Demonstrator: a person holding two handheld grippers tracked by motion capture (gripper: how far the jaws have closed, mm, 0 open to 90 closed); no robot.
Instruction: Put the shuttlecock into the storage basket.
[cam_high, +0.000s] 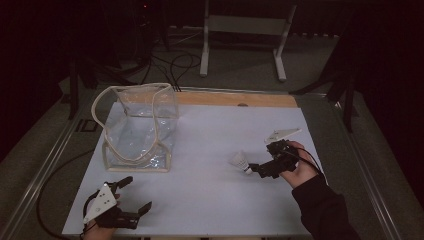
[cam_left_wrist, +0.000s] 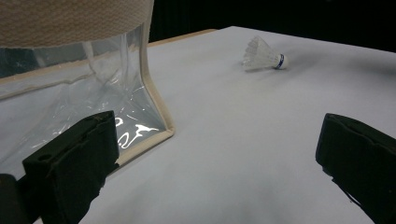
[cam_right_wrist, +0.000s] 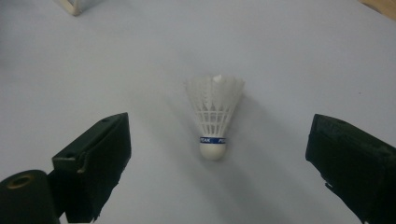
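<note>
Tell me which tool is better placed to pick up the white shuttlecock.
The right tool. Its open jaws point at the white plastic shuttlecock, which lies just ahead between them. The left tool, also open, sits far off near the clear plastic bag.

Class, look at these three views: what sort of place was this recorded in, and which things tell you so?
Probably a lab or studio set up for recording. A white-topped table stands on a grey floor with cables trailing behind it, dark surroundings, and a white metal stand beyond.
</note>
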